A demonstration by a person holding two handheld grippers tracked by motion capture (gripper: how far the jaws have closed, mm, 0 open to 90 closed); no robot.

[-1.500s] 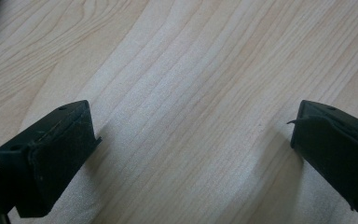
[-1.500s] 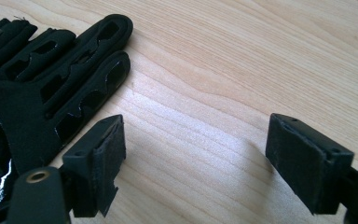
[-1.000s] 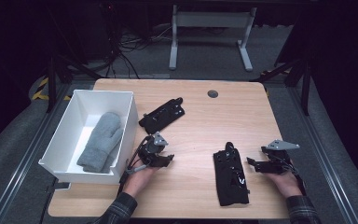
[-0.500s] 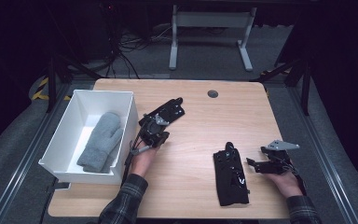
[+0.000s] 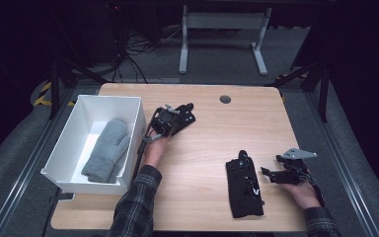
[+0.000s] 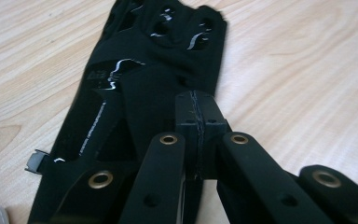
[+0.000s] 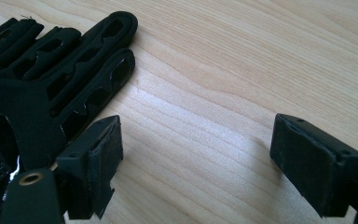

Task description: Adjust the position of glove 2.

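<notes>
Since the frame a second ago the left gripper (image 5: 165, 120) has travelled from the table's near-left area, beside the bin, forward to the far black glove (image 5: 181, 116); half a second ago it was already at that glove's near end. The right gripper (image 5: 276, 173) has not shifted.

Left gripper view: the jaws stand pressed together, pads meeting along a thin seam, tips (image 6: 196, 114) lying over the far black glove (image 6: 135, 84). Whether any fabric is pinched between them cannot be told. The glove lies flat on the wooden table (image 6: 298, 70), glossy patches on its back, fingers pointing away from the camera.

Right gripper view: jaws wide apart, bare tabletop between them (image 7: 196, 154). The near black glove (image 7: 51, 74) lies just beside the left-hand jaw, its slotted fingers spread on the wood; nothing is held.

High view: near black glove (image 5: 245, 183) flat at the table's near right, just left of the right gripper. White bin (image 5: 71, 143) at the table's left edge holds a grey mitten (image 5: 106, 148) lying along its floor. The far glove sits just right of the bin's far corner.
</notes>
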